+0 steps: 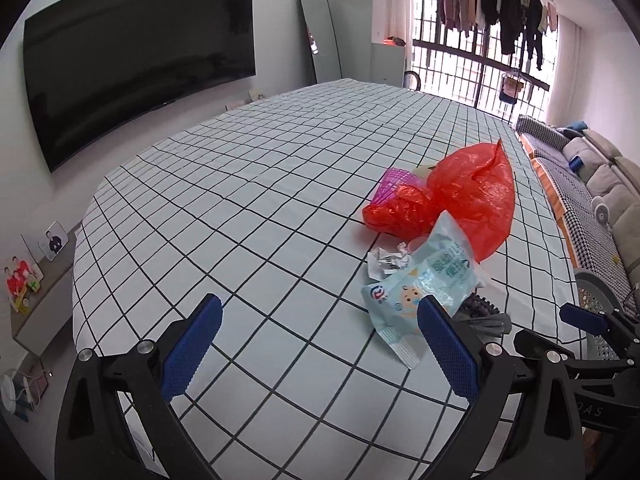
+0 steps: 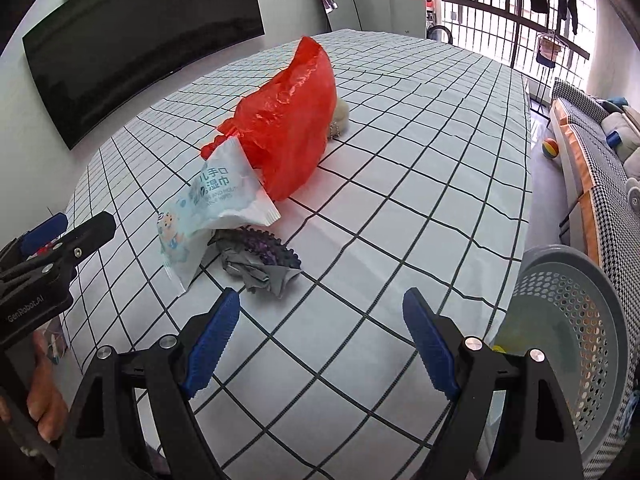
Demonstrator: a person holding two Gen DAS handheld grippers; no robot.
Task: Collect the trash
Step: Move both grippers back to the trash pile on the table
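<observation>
A pile of trash lies on the checked tablecloth (image 1: 248, 184): a red plastic bag (image 1: 460, 196) (image 2: 288, 120), a pale blue wet-wipes packet (image 1: 424, 284) (image 2: 216, 208), a crumpled grey and purple wrapper (image 2: 260, 260), crumpled foil (image 1: 388, 260) and a pink mesh item (image 1: 390, 188). My left gripper (image 1: 320, 344) is open and empty, low over the cloth, its right finger beside the wipes packet. My right gripper (image 2: 320, 340) is open and empty, just in front of the grey wrapper. A grey perforated waste basket (image 2: 568, 328) stands at the table's right edge.
A large black TV (image 1: 136, 60) hangs on the left wall. A sofa (image 1: 592, 200) runs along the right side. A mirror (image 1: 320, 36) and a barred window with hanging clothes (image 1: 488, 32) are at the back. A low shelf with photos (image 1: 36, 276) stands at left.
</observation>
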